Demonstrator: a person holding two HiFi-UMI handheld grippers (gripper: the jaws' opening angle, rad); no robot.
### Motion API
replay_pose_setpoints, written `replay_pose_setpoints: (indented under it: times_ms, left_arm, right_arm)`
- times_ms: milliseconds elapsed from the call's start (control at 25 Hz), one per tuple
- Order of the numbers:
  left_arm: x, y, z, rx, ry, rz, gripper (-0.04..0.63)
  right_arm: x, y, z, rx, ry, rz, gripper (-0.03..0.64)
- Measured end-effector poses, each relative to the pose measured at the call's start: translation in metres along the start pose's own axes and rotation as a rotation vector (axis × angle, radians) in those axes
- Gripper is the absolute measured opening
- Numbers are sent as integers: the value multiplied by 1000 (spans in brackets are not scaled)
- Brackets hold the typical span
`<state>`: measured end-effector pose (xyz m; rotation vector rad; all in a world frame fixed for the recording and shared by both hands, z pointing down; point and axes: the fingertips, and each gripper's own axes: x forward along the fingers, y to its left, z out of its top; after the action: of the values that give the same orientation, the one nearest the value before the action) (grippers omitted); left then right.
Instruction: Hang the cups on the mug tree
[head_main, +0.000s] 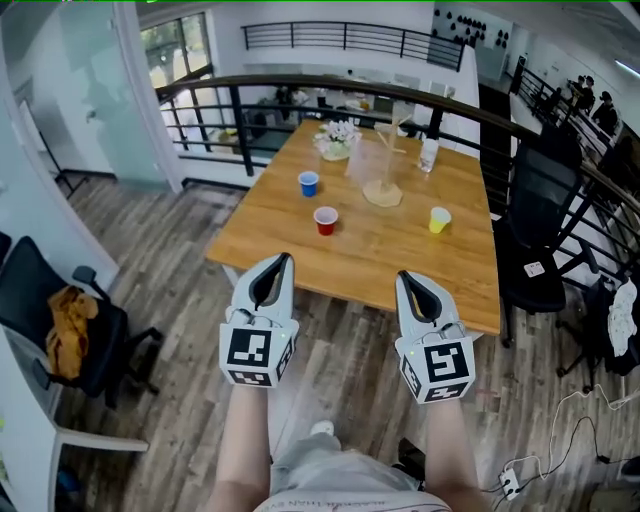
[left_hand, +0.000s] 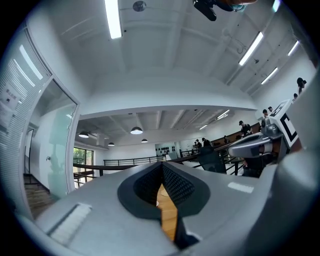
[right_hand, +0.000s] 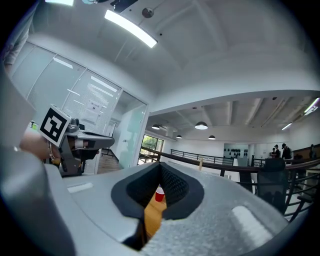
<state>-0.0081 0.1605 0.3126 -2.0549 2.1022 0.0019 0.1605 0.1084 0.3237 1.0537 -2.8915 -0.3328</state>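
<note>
- The left gripper (head_main: 283, 260) has its jaws together at the tips. In the left gripper view only a strip of the wooden table (head_main: 290, 255) shows through the slit below the tips, so it holds nothing.
- The right gripper (head_main: 404, 276) is closed in the same way and is also empty. In the right gripper view the red cup (right_hand: 159, 193) stands far away behind the slit, not between the pads.
- Both grippers hang side by side before the near edge of the table, well apart from every cup, so I judge that the step in hand is the approach to the first cup.
- To do this step well, the jaws should open wide before they reach a cup. The red cup is the nearest one and lies almost in line with the right gripper, so it seems a good first choice.
- The cups look light and thin, so I expect a soft grip on the wall near the rim is safer; a hard grip may crush the cup or tip it over.
- The red cup, the blue cup (head_main: 308, 183) and the yellow cup (head_main: 439, 219) all stand upright with the mouth up. They are small and plain; I cannot see any handle.
- The mug tree (head_main: 383, 170) stands on a round base at the far middle of the table, between the blue and the yellow cup. It is pale wood and its pegs look empty.
- Flowers (head_main: 337, 140) and a white bottle (head_main: 429, 153) stand near the tree, so the gripper needs care there.
</note>
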Motion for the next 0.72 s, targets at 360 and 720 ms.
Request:
replay_pose_setpoints:
  times_ms: [360, 720]
  left_arm:
    - [38, 43, -20, -30, 1, -27, 12]
    - [62, 60, -37, -59, 13, -39, 11]
  right_arm:
    - [56, 7, -7, -18, 24, -18, 2]
    - [85, 0, -17, -25, 52, -37, 2]
